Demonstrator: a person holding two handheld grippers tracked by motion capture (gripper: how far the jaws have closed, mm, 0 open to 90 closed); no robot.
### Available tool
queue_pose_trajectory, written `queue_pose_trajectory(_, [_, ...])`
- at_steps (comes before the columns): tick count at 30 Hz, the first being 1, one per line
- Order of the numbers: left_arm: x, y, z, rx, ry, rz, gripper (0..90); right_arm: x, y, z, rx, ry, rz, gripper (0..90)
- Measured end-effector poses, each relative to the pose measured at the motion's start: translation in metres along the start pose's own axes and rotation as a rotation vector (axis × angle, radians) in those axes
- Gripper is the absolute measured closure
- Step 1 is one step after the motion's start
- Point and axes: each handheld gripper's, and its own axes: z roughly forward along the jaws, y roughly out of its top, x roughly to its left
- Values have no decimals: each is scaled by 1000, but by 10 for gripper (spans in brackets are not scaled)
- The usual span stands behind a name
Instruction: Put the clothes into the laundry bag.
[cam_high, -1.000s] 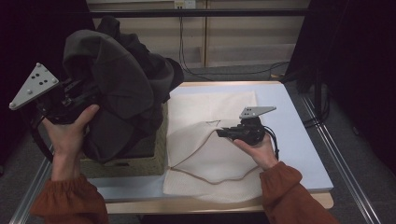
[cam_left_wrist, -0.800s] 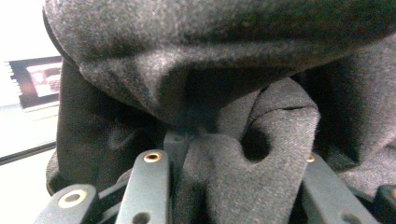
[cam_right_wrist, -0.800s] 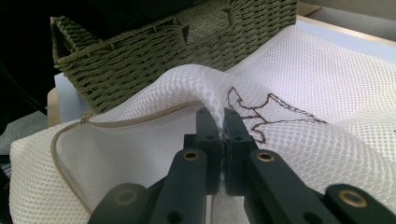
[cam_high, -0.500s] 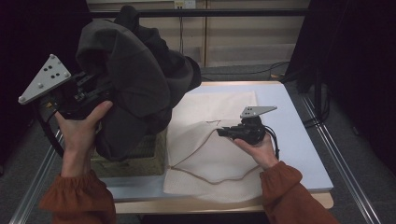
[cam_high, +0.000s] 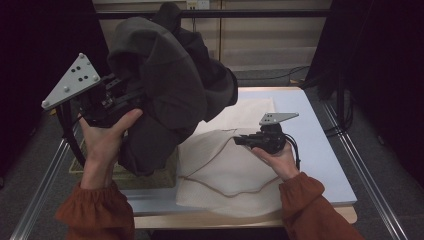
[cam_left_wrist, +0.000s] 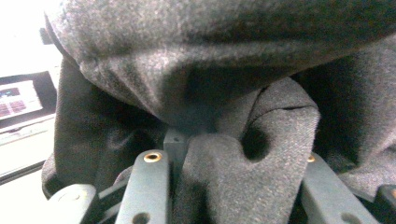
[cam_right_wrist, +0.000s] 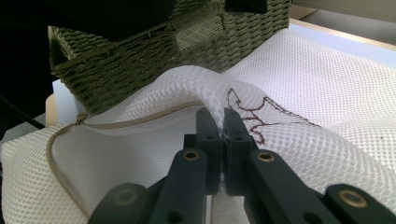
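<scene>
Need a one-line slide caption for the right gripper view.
Right hand-held gripper pinches the white mesh laundry bag at its open zipper edge, woven basket behind.

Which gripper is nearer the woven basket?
Left. The left gripper holds the dark garment just above the woven basket; the right gripper pinches the white mesh bag beside it.
</scene>
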Motion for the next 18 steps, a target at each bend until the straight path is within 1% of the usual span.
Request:
queue_pose_trajectory(2, [-8, 3, 2, -7, 3, 14, 650, 0, 0, -1, -10, -5, -2, 879])
queue_pose_trajectory(4, [-13, 4, 2, -6, -24, 27, 649, 0, 1, -3, -18, -5, -3, 880])
queue_pose_trajectory(5, [-17, 5, 3, -11, -32, 27, 649, 1, 1, -4, -19, -7, -5, 879])
queue_pose_trajectory(7, [-23, 7, 5, -6, -51, 40, 649, -1, 1, -5, -23, -5, 1, 879])
queue_pose_trajectory(12, [-31, 8, 11, -27, -97, 13, 648, -1, 2, -7, -31, -8, 5, 879])
queue_pose_trajectory(13, [-32, 7, 14, -33, -106, -2, 648, -2, 2, -7, -31, -9, 5, 879])
queue_pose_trajectory(14, [-34, 6, 16, -29, -112, -1, 648, -2, 2, -7, -33, -10, 6, 879])
queue_pose_trajectory(15, [-35, 4, 18, -21, -125, 9, 648, -3, 2, -8, -35, -10, 8, 879])
queue_pose_trajectory(16, [-37, 2, 21, -20, -128, 1, 647, -3, 2, -8, -34, -12, 7, 879])
queue_pose_trajectory(17, [-38, 0, 23, -13, -131, 3, 647, -3, 2, -9, -37, -13, 5, 879])
queue_pose_trajectory(18, [-38, -4, 25, -5, -142, -8, 647, -4, 2, -10, -41, -13, 10, 879])
